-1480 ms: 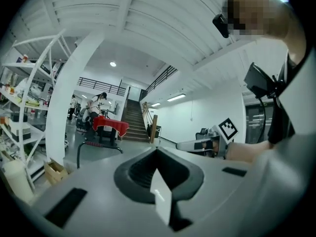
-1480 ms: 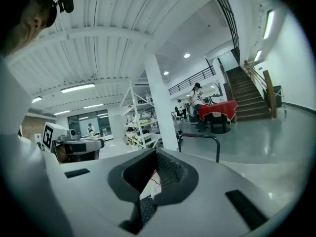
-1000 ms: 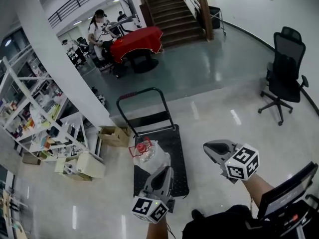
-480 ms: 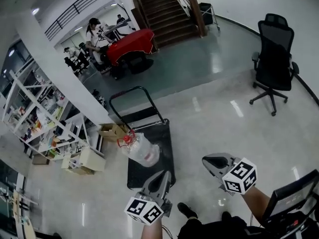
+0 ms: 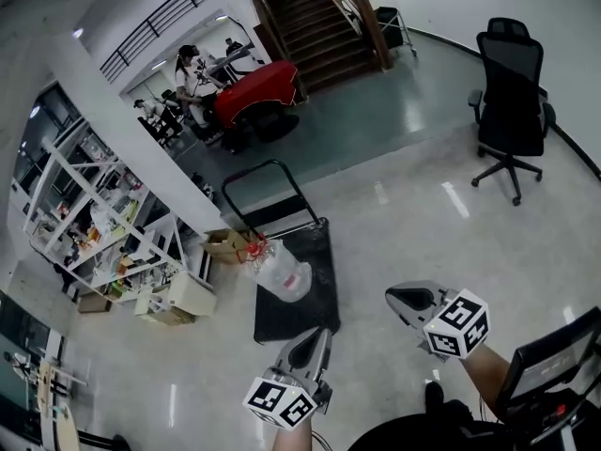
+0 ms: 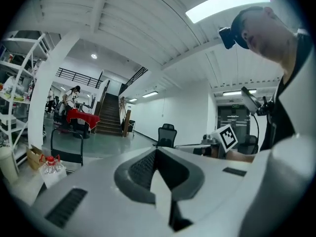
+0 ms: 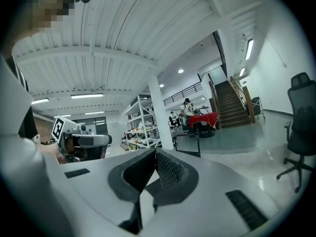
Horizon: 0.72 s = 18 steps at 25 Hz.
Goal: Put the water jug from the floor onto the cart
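The clear water jug [image 5: 278, 271] with a red cap and handle stands on the black flat cart [image 5: 299, 289], near its handle end; the left gripper view shows the jug [image 6: 52, 170] at far left. My left gripper [image 5: 315, 335] is shut and empty, just short of the cart's near edge. My right gripper [image 5: 398, 297] is shut and empty too, out over bare floor to the right of the cart. In the left gripper view the jaws [image 6: 156, 152] meet; in the right gripper view the jaws [image 7: 155, 154] meet as well.
Cardboard boxes [image 5: 223, 244] and white shelving [image 5: 103, 224] stand left of the cart beside a white pillar [image 5: 141, 130]. A black office chair [image 5: 508, 101] is at right. Farther off are a red-covered table [image 5: 258, 87], a seated person [image 5: 192, 73] and stairs [image 5: 310, 17].
Both grippers, still shut, have drawn back from the cart. The left one was over the cart's deck beside the jug; now it is off the near edge. The jug stays on the cart.
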### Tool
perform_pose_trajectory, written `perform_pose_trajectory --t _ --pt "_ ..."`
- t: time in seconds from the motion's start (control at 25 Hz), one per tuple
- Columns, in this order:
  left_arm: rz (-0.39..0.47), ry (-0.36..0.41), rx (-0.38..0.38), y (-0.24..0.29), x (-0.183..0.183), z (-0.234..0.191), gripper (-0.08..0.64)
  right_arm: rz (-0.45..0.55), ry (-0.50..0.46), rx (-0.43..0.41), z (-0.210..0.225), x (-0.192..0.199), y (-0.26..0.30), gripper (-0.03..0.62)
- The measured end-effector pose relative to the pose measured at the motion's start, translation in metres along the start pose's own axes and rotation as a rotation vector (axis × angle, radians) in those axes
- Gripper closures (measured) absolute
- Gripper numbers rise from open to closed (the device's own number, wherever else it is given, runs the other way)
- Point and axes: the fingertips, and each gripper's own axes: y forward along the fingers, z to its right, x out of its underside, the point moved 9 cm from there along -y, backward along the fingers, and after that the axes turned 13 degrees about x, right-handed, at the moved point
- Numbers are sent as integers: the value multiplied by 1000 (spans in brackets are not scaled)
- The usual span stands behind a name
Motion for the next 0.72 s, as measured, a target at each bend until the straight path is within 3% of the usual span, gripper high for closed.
perform_pose_trajectory --t 0.24,0.4,0.56,0.72 --pt "29 -20 44 -89 49 43 560 -36 -46 36 -92 38 -54 589" --pt "22 -48 74 -161 80 60 560 -85 -20 91 -164 70 -88 589" --pt "55 -65 109 -200 87 86 560 -98 -30 128 -216 78 -133 589" --pt "97 -41 130 -223 78 139 560 -74 -65 146 -249 78 -192 589"
